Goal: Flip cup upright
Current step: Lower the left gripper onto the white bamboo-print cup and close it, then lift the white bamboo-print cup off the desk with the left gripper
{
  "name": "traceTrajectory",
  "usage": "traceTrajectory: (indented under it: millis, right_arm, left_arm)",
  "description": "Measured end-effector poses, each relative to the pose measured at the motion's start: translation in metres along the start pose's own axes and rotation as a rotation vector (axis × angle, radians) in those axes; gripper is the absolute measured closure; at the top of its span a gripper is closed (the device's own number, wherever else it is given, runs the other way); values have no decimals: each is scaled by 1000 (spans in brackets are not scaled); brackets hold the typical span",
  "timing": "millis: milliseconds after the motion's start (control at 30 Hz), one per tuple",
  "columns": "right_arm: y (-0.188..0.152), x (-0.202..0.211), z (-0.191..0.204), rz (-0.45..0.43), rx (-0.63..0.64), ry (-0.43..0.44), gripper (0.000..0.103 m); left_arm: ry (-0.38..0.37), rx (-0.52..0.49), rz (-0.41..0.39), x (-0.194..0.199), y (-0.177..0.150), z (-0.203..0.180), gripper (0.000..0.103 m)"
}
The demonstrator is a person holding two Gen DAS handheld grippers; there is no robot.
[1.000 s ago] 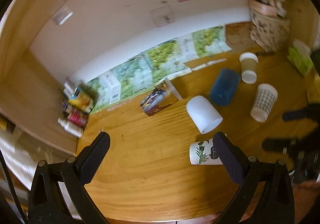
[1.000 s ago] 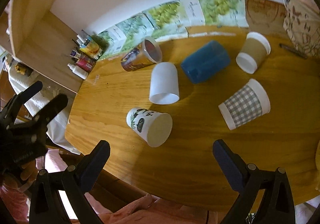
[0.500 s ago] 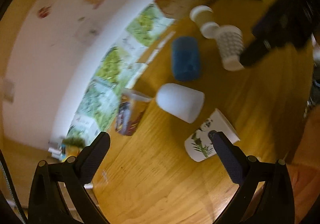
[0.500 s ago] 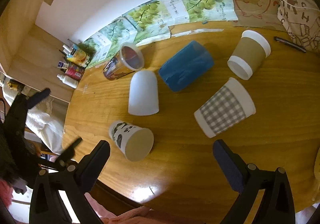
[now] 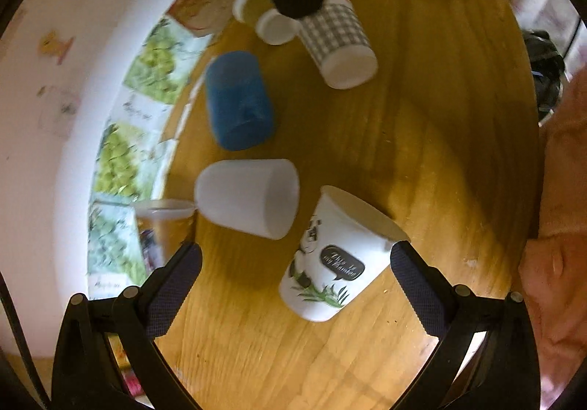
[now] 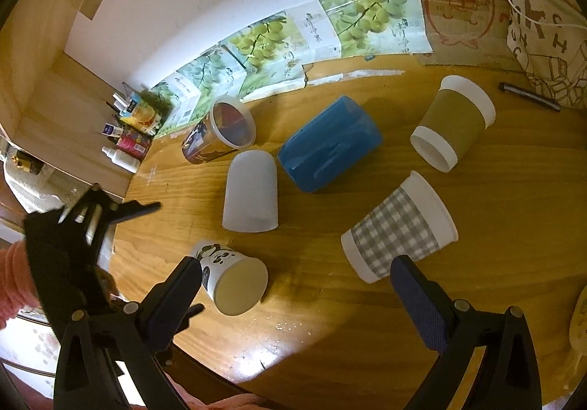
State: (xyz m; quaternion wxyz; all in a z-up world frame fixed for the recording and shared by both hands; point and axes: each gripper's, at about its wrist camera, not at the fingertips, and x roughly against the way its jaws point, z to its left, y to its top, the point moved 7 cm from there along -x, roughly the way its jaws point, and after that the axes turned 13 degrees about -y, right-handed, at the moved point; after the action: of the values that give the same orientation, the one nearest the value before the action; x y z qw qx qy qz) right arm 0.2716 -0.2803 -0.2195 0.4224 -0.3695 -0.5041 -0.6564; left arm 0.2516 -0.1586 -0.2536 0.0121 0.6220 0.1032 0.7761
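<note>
Wooden tabletop (image 6: 495,197) runs back to a white wall lined with grape-printed cartons (image 6: 271,43), and six cups lie tipped on their sides across it. Between the widely spread fingers of the left gripper (image 5: 293,270), toward its right finger, lies the panda cup (image 5: 332,256), its mouth pointing away; neither finger touches it. Just beyond it is the frosted white cup (image 5: 249,197), then the blue cup (image 5: 238,105). A clear printed cup (image 5: 161,226) sits ahead of the left finger, blurred and partly hidden behind the white one.

Farther off, a dark blurred gripper shape covers part of the brown-sleeved cup (image 5: 253,4) and the top of the gingham cup (image 5: 337,39). The right gripper (image 6: 293,285) is also spread wide and holds nothing. Its left finger overlaps the panda cup (image 6: 231,278) in view, hiding the cup's base; the gingham cup (image 6: 400,226) lies just ahead of its right finger. Small bottles (image 6: 124,131) off to its far left are too small to read.
</note>
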Motion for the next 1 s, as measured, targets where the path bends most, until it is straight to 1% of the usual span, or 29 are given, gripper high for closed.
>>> traceTrajectory:
  millis: [100,200,400,433,467,567,633,767,900,1000]
  right_arm:
    - [-1,-2,-3,-4,3,-12,0]
    - [-4,-5,-7,4,-10,-12,0]
    - [-9,-5,-12,18,-33,-10,0]
    - [-9,-5,-13,20,-37,-12,0]
    - [-9,-5,-13,21,-41,-13,0]
    - [-10,-5,-14,26,-52,-13,0]
    - [-9,-5,-15,28,-57,-15,0]
    - [-10,-3,-16,24,-63,-19,0]
    - [-11,-1,-16,23,-71,-22,0]
    - [-14,0,-14,22,-85,-18,0]
  left_arm:
    - [-50,-24,4,-9,1,-4,3]
    - [-101,-40,14,-16,0,-7,9]
    - [-144,-59,19,-24,2,-10,12]
    - [-151,-61,17,-25,2,-11,14]
    - [-158,-62,14,-26,3,-11,24]
    - [-174,-51,28,-29,3,-13,30]
    - [-183,-44,17,-29,4,-13,31]
    - [-213,0,19,-28,4,-13,32]
    - [-266,115,14,-25,2,-14,32]
    - [-269,205,6,-22,1,-13,33]
